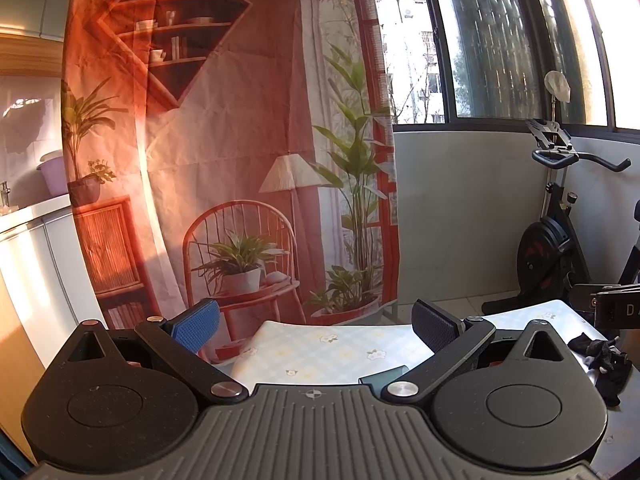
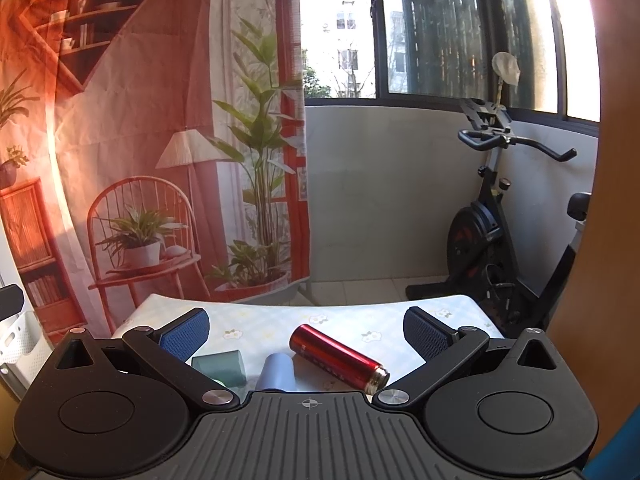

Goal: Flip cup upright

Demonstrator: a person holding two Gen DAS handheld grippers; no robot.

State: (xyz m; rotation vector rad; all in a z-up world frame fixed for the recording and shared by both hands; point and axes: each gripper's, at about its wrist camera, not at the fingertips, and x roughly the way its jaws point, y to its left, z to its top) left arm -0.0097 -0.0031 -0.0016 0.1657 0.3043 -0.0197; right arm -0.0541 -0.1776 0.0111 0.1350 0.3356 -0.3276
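In the right wrist view a red metal cup (image 2: 338, 357) lies on its side on the table, its open steel mouth toward the near right. A pale blue cup (image 2: 277, 372) lies on its side just left of it. A dark green cup (image 2: 219, 365) lies further left; a corner of it shows in the left wrist view (image 1: 380, 378). My right gripper (image 2: 306, 336) is open and empty, held above and just behind these cups. My left gripper (image 1: 316, 326) is open and empty above the table's left part.
The table wears a pale checked cloth with flowers (image 2: 360, 316). A printed room backdrop (image 1: 224, 140) hangs behind it. An exercise bike (image 2: 492, 216) stands at the right. A black glove (image 1: 600, 360) lies on the table's right edge. A white crate (image 2: 16, 344) sits at the left.
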